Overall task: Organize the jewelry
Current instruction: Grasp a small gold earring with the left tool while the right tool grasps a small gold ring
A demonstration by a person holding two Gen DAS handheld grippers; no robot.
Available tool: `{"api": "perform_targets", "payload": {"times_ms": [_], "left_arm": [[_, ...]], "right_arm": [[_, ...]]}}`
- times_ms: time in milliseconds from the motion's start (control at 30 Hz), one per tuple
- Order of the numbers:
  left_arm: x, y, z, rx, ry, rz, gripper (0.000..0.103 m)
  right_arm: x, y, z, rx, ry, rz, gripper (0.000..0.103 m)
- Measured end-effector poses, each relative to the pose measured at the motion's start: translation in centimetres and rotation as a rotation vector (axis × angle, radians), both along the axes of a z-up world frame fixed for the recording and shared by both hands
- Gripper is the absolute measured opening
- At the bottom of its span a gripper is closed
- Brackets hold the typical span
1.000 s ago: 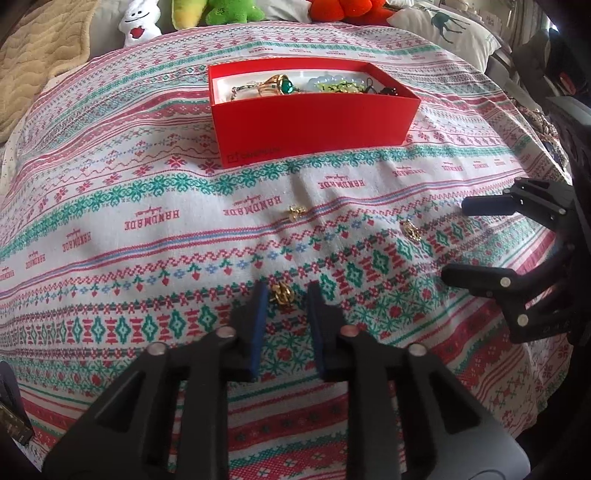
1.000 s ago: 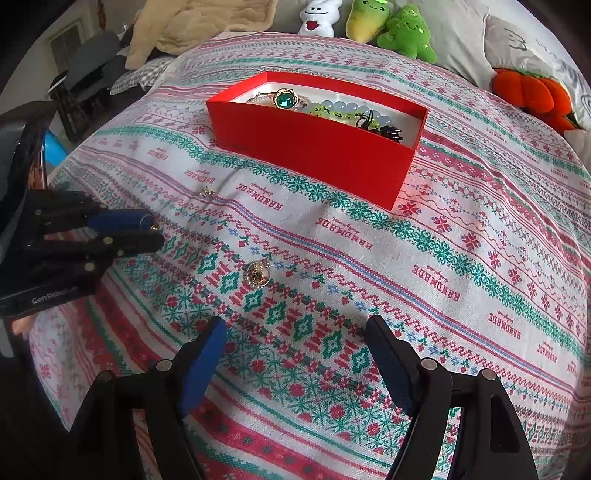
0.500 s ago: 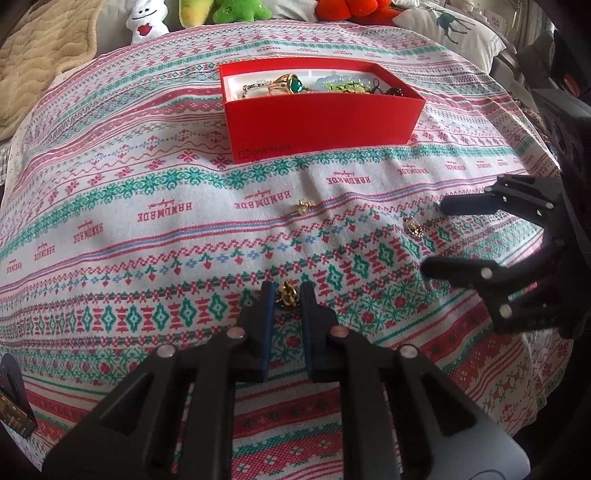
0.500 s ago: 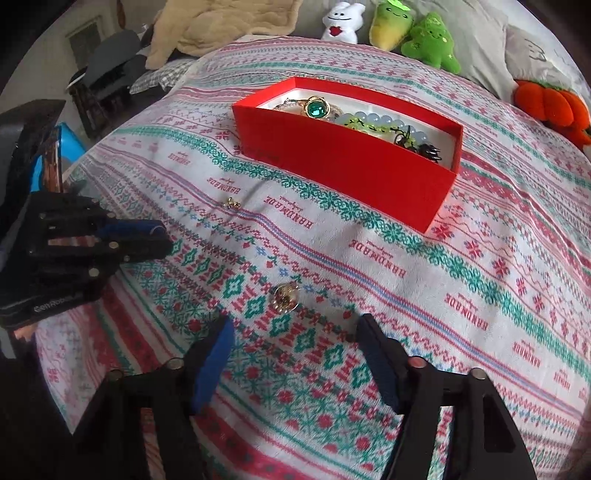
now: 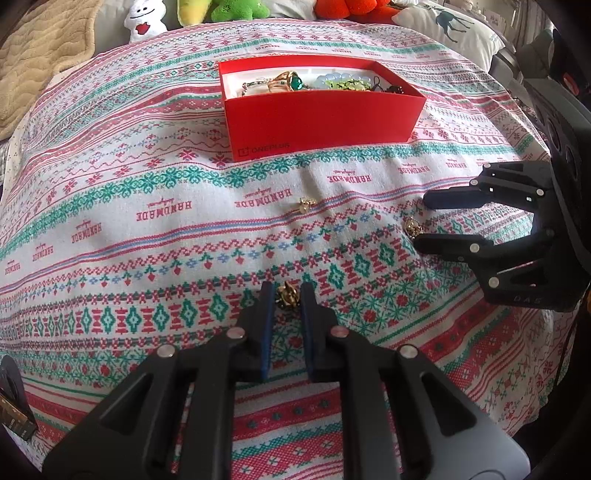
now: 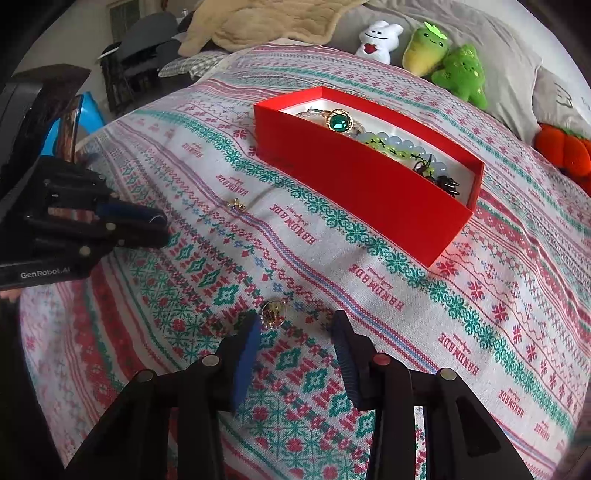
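Observation:
A red box (image 5: 317, 118) (image 6: 354, 188) on the patterned cloth holds a green-stone ring (image 6: 340, 122), pale beads and dark pieces. My left gripper (image 5: 287, 295) is shut on a small gold piece (image 5: 287, 295) and holds it just above the cloth. A second gold earring (image 5: 306, 204) (image 6: 236, 205) lies in front of the box. A round gold pendant (image 6: 272, 314) (image 5: 413, 226) lies on the cloth just ahead of my open right gripper (image 6: 295, 328), beside its left finger (image 6: 247, 347).
The patterned cloth (image 5: 129, 221) covers a rounded surface that falls away at the sides. Plush toys (image 6: 443, 59) and a beige blanket (image 5: 40, 55) lie behind the box. A pillow (image 5: 447, 29) is at the back right.
My left gripper has closed on the gold piece. My right gripper has moved forward to the round pendant, and the box looks nearer in the right view.

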State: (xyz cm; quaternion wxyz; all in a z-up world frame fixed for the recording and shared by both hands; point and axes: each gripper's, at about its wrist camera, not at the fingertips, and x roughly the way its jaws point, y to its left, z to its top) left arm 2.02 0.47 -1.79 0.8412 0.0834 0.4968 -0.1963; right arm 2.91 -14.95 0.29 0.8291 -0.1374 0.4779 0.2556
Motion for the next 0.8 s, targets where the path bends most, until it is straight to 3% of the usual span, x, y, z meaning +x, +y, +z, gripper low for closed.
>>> {"api": "perform_targets", "payload": {"times_ms": [167,267,800], "left_arm": [[0.09,-0.16,-0.10,0.005,-0.002,0.002,0.015],[0.08,-0.21,-0.11,0.007,-0.003,0.004,0.015],[0.04,-0.15,-0.06,0.007,-0.003,0.004,0.015]], "right_arm": [[0.25,0.29,-0.09,0.001,-0.002,0.009,0.031],[0.37,0.39,-0.07,0.017,0.006,0.012,0.014],[-0.43,0.51,0.47,0.031,0.004,0.003,0.008]]}}
